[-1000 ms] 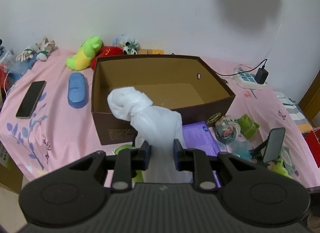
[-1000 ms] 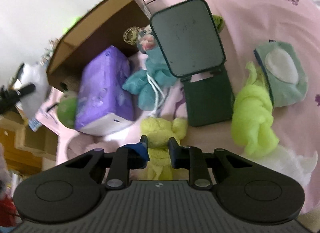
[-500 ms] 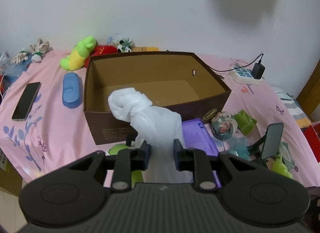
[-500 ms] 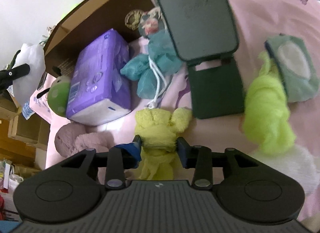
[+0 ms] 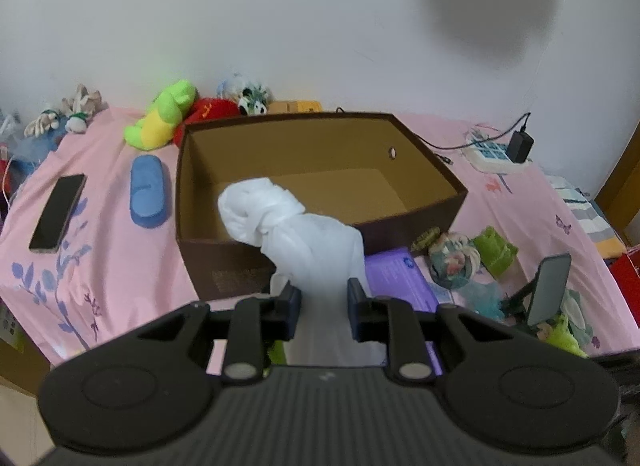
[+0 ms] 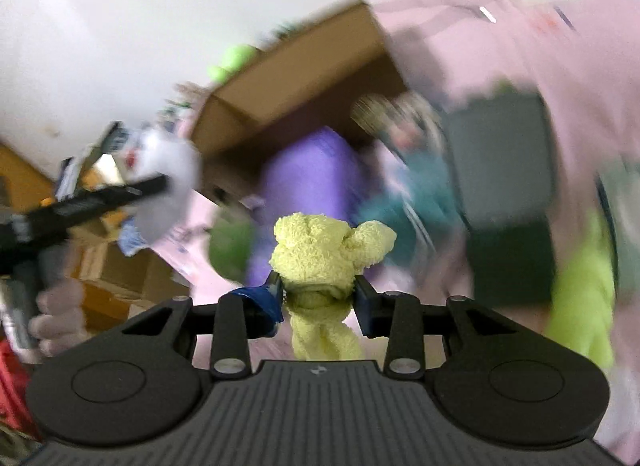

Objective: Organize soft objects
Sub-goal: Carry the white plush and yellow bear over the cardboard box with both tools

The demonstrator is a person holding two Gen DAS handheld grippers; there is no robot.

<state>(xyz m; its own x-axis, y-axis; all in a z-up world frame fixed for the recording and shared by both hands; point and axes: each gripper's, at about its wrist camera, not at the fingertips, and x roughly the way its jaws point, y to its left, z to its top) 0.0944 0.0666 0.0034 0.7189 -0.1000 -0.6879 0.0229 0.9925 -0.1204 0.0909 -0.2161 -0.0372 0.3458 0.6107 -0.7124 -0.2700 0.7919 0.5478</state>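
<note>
My left gripper [image 5: 320, 302] clamped on a white knotted cloth [image 5: 296, 225], cloth held up before the near wall of the open brown box [image 5: 424, 221] on the pink bed [image 5: 100, 250], my right gripper [image 6: 319, 298] pinching a yellow plush towel [image 6: 320, 250], lifted, background blurred

The left gripper [image 5: 320, 302] has its jaws closed on a knotted white cloth [image 5: 296, 234], whose bunched top hangs in front of the near wall of an open brown box [image 5: 416, 217] on the pink bed [image 5: 100, 266]. Left of the box lie a blue case [image 5: 147, 190] and a phone [image 5: 58, 213]. Just right of the cloth sits a purple pack [image 5: 400, 272], with a small stand mirror [image 5: 550, 290] farther right.
</note>
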